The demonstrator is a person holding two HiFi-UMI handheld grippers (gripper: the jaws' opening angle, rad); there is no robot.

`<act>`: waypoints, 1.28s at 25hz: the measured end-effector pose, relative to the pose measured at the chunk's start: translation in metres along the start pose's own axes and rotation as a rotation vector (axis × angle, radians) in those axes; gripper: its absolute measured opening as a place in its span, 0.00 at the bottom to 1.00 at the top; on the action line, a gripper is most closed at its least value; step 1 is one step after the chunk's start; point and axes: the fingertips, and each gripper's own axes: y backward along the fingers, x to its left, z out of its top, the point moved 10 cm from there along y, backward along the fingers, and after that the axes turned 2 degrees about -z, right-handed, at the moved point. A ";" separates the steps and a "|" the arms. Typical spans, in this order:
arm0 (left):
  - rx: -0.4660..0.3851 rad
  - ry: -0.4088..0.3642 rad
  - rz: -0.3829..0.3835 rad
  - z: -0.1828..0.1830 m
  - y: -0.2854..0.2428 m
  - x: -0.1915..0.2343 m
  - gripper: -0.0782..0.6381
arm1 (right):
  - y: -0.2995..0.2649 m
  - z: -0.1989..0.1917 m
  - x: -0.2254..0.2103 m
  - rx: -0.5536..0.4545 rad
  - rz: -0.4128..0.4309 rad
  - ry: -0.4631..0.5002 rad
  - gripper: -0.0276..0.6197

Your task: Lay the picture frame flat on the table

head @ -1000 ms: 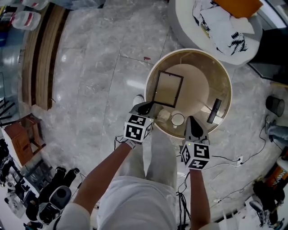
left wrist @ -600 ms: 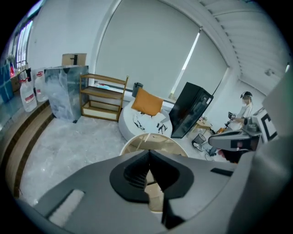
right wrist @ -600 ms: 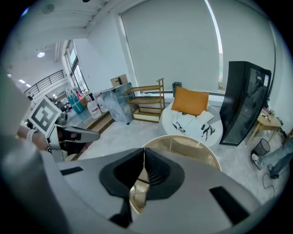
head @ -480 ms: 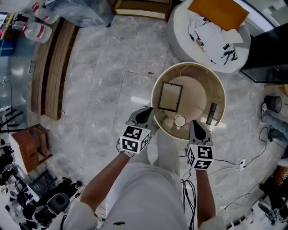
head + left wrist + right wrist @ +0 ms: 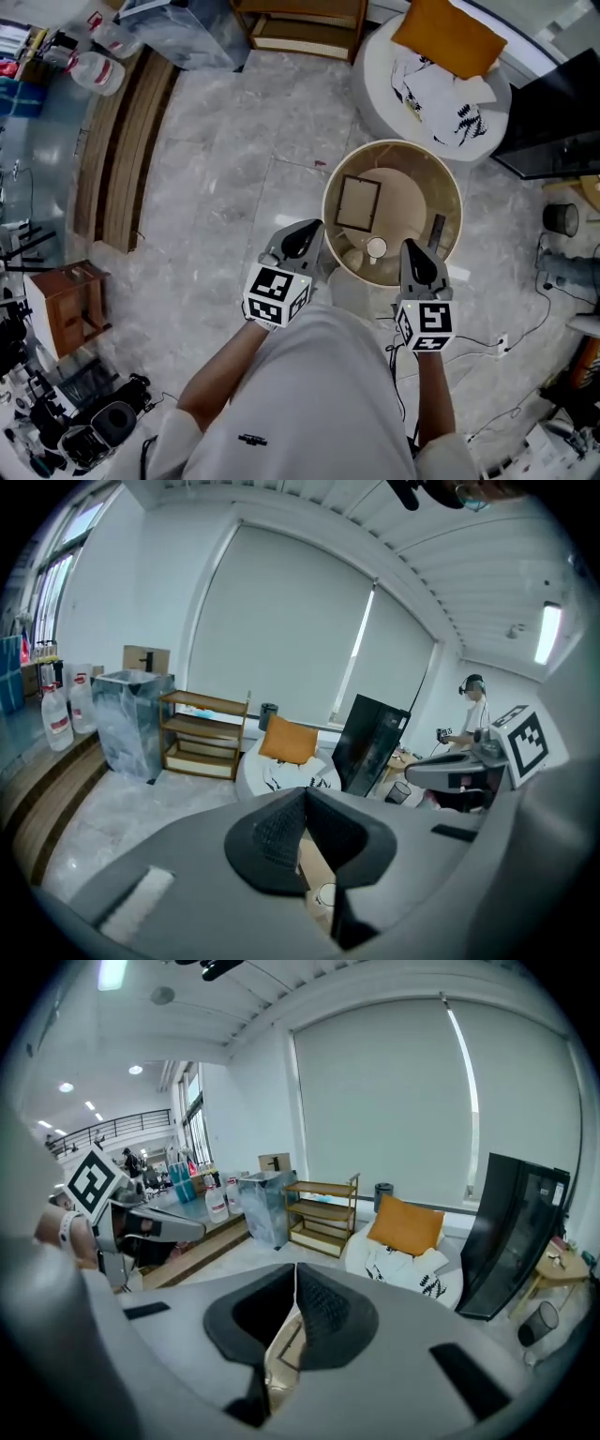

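Round rimmed bench (image 5: 413, 191) carries picture frame (image 5: 358, 203), lying flat, and 1 white cup (image 5: 376, 247). Jaws of left tool (image 5: 309, 230) and right tool (image 5: 411, 246): pressed together, empty.

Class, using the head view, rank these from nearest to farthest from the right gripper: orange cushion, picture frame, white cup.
From the right gripper:
1. white cup, just left of it, on the round table.
2. picture frame, table's left side.
3. orange cushion, far beyond.
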 end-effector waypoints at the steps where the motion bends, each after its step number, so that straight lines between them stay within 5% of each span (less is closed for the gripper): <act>1: -0.012 0.000 -0.005 0.005 0.006 -0.001 0.12 | 0.003 0.005 0.005 -0.013 0.013 -0.013 0.05; 16: -0.083 -0.130 -0.071 0.042 0.024 -0.015 0.12 | 0.024 0.036 0.019 -0.114 0.003 -0.037 0.05; 32: -0.087 -0.137 -0.110 0.046 0.033 -0.023 0.12 | 0.029 0.032 0.034 -0.123 -0.014 -0.035 0.05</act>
